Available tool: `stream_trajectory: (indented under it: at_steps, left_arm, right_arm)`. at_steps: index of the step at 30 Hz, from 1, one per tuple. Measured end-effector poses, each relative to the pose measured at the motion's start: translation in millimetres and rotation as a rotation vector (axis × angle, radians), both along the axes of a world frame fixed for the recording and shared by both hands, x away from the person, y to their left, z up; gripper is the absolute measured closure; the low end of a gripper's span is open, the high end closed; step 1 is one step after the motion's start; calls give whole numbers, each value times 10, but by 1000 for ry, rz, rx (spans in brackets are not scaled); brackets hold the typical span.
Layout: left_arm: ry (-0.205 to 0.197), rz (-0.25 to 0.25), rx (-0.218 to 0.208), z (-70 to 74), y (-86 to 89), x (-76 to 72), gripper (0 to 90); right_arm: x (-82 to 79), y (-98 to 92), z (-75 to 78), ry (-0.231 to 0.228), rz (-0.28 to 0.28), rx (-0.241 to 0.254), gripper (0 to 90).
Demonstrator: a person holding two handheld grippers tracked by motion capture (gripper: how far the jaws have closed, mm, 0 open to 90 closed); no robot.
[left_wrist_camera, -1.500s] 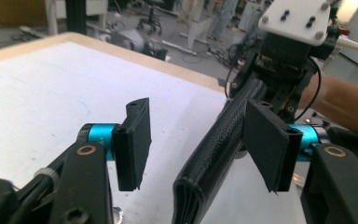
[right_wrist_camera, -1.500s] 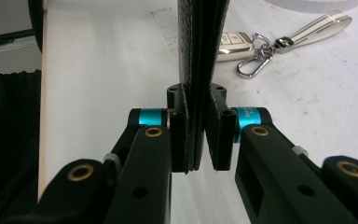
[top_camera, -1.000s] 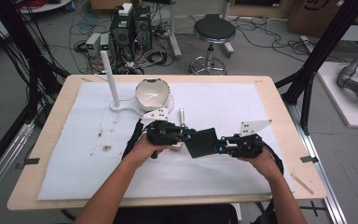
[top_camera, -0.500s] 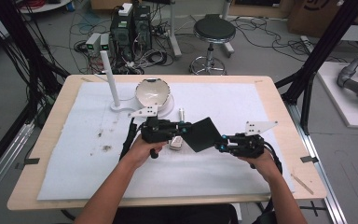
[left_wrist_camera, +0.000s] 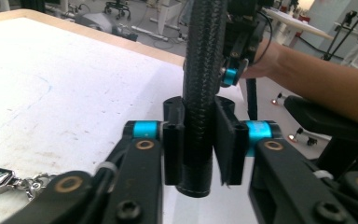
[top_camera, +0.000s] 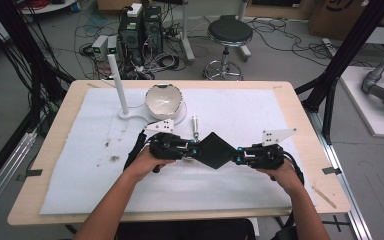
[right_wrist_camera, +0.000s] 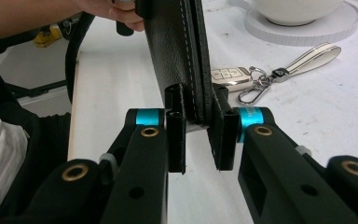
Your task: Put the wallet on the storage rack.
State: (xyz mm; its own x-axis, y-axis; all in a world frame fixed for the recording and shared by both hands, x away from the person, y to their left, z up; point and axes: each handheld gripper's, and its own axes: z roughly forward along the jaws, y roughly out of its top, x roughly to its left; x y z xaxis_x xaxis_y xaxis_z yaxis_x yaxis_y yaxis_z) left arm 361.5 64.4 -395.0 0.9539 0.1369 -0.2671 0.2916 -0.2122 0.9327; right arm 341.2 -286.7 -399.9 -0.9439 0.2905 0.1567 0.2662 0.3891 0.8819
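Note:
A black leather wallet (top_camera: pixel 215 150) hangs above the white mat as a diamond, held by two opposite corners. My left gripper (top_camera: pixel 192 148) is shut on its left corner. In the left gripper view the pads (left_wrist_camera: pixel 173 149) press the woven black wallet (left_wrist_camera: pixel 199 93) edge-on, having just eased a touch. My right gripper (top_camera: pixel 240 156) is shut on the right corner. In the right gripper view its jaws have just been closing on the stitched edge of the wallet (right_wrist_camera: pixel 177 46), which sits in my right gripper (right_wrist_camera: pixel 199 126).
A car key fob (right_wrist_camera: pixel 230 74) with a white strap (top_camera: pixel 195 122) lies on the mat behind the wallet. Farther back, a white bowl (top_camera: pixel 164 100) sits on a round base beside an upright white post (top_camera: pixel 117 85). The mat's front half lies bare.
The wallet has turned between the two grippers, from a folded tilted shape to a flat spread diamond. The left gripper shifted slightly; the right hand stayed put.

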Motion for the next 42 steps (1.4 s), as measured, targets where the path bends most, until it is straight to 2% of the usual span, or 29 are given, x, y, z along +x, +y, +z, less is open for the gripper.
stream_trajectory:
  at_steps: [3, 6, 7, 8, 9, 11, 12, 16, 17, 18, 19, 21, 22, 23, 24, 25, 26, 29, 31, 34, 36, 39, 41, 42]
  left_arm:
    - [-7, -6, 0, 3, -4, -5, 770]
    - [0, -2, -22, 4, -6, -12, 775]
    - [8, 4, -43, 2, -5, -20, 777]
    - [6, 11, -58, -2, 4, -22, 777]
    - [6, 14, -77, -7, 8, -26, 779]
    - [11, 22, -121, -16, 19, -31, 781]
    - [10, 23, -137, -18, 24, -31, 781]
    - [38, 25, -217, -19, 30, -25, 781]
    - [41, 27, -218, -20, 25, -26, 780]
    - [41, 25, -213, -24, 17, -27, 780]
    - [40, 27, -199, -33, 10, -27, 780]
    - [49, 35, -192, -45, 17, -24, 772]
    - [48, 44, -161, -47, 16, -21, 756]
    - [53, 43, -138, -49, 14, -17, 653]
    - [68, 37, -121, -53, 6, -12, 653]
    - [72, 31, -106, -51, 3, -10, 587]
    - [70, 29, -102, -46, 4, -9, 576]
    - [50, 9, -120, 29, 37, -9, 572]
    - [43, 6, -115, 51, 44, -9, 574]
    - [16, -10, -74, 100, 47, -6, 619]
    - [4, -9, -59, 112, 50, -7, 705]
    - [-8, -1, -46, 113, 47, -15, 720]
    - [2, -1, -38, 106, 34, -16, 698]
    - [24, -21, -30, 92, 6, -18, 661]
  right_arm:
    - [7, -18, 34, 3, -20, 21, 778]
    - [11, -22, 45, -5, -33, 34, 766]
    - [13, -29, 54, -1, -46, 56, 738]
    - [13, -29, 54, -1, -46, 56, 738]
    - [14, -31, 55, -9, -60, 65, 702]
    - [19, -47, 49, 2, -101, 94, 571]
    - [21, -53, 41, 10, -116, 108, 549]
    - [16, -39, 15, 16, -91, 130, 558]
    - [11, -12, 15, 3, -66, 139, 628]
    - [11, -12, 15, 3, -66, 139, 628]
    - [5, -1, 18, 0, -57, 143, 692]
    - [-1, 4, 23, -8, -43, 142, 753]
    - [0, -5, 24, -3, -25, 145, 778]
    - [-19, 0, 28, -18, 12, 134, 803]
    - [-19, 0, 28, -18, 12, 134, 803]
    - [-35, 28, 27, -26, 41, 115, 813]
    - [-41, 36, 29, -24, 52, 110, 814]
    - [-43, 62, 27, -13, 76, 88, 814]
    - [-40, 69, 23, -14, 83, 85, 814]
    - [-38, 81, 22, -5, 103, 80, 814]
    - [-32, 84, 28, -5, 101, 75, 812]
    - [-31, 89, 32, -1, 95, 71, 812]
    - [-26, 90, 28, 1, 98, 66, 812]
    - [-28, 99, 26, 0, 106, 67, 813]
